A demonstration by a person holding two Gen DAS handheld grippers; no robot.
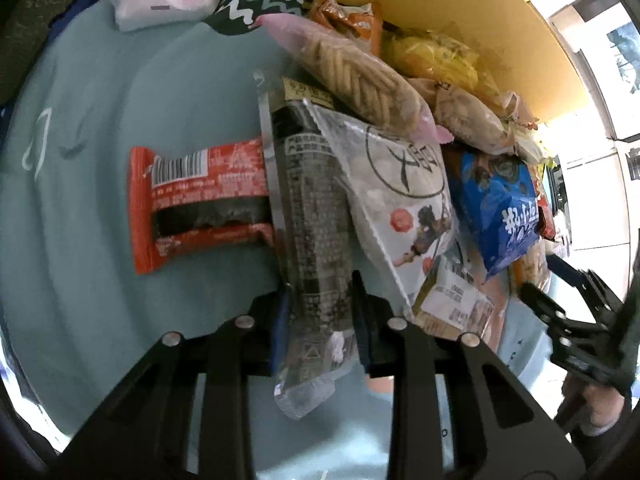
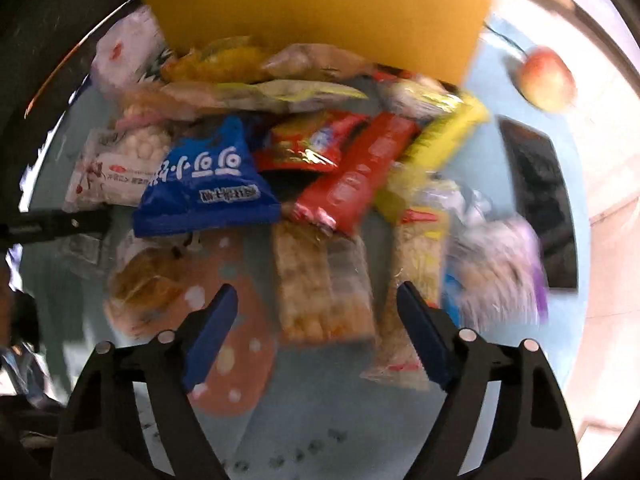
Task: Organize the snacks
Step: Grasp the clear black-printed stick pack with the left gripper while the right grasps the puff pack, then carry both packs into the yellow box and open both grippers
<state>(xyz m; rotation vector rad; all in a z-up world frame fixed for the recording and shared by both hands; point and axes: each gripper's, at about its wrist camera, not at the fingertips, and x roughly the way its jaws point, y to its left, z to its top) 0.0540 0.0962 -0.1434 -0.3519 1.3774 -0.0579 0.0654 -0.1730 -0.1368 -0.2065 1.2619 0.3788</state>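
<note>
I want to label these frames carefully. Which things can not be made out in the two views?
- Left wrist view: most of the red wrapper is plain, but its right end hides under the dark packet held in the left hand-held gripper.
- Right wrist view: motion blur smears the clear cracker packet between the fingers of the right hand-held gripper; its print is unreadable.

Daylight floods from the right, blown-out white there; dark fisheye corners; left view fairly sharp, right view motion-blurred throughout.
</note>
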